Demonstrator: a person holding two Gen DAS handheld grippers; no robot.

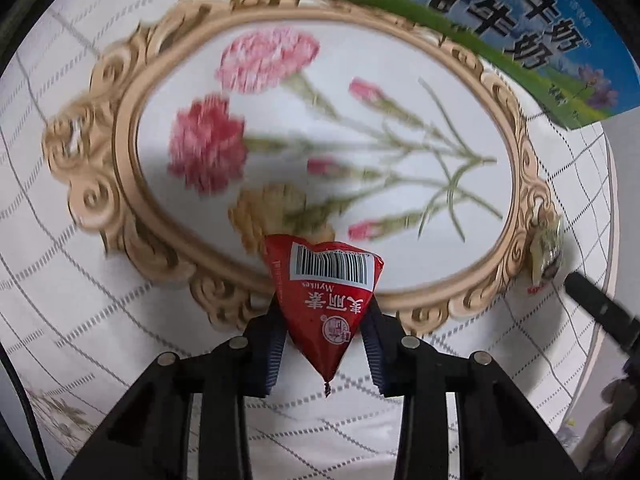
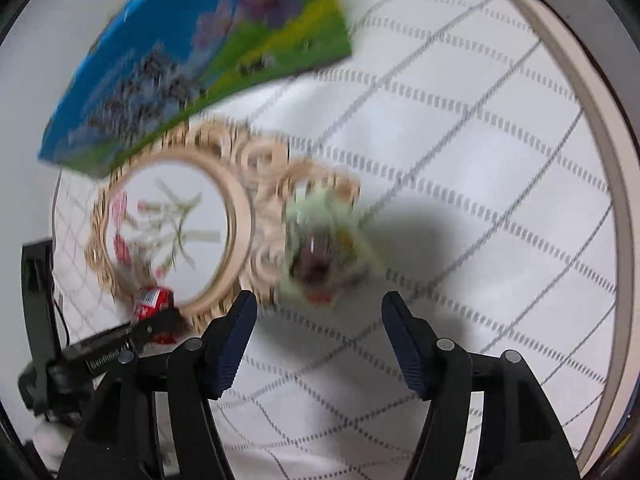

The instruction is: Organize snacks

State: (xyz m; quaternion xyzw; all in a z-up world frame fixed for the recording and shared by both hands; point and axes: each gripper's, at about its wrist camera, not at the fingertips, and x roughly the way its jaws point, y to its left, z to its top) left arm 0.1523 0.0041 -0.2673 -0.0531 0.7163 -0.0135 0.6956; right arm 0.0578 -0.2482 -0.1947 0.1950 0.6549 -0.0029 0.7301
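A red triangular snack packet [image 1: 320,280] with a barcode is pinched between my left gripper's [image 1: 325,320] pads, over the near rim of an oval tray [image 1: 120,184] with a carved beige frame and printed carnations. A small pale-green wrapped snack [image 1: 546,248] lies at the tray's right rim. In the right wrist view that green snack [image 2: 324,240] is blurred and sits just ahead of my right gripper [image 2: 319,300], whose jaws stand open and apart from it. The red packet [image 2: 154,300] and the left gripper [image 2: 160,320] show at the lower left there.
A blue-and-green milk box [image 1: 500,20] [image 2: 200,60] lies just behind the tray [image 2: 240,216]. Everything rests on a white tablecloth with grey dashed lines [image 2: 460,200]. The round table's rim [image 2: 600,160] curves along the right.
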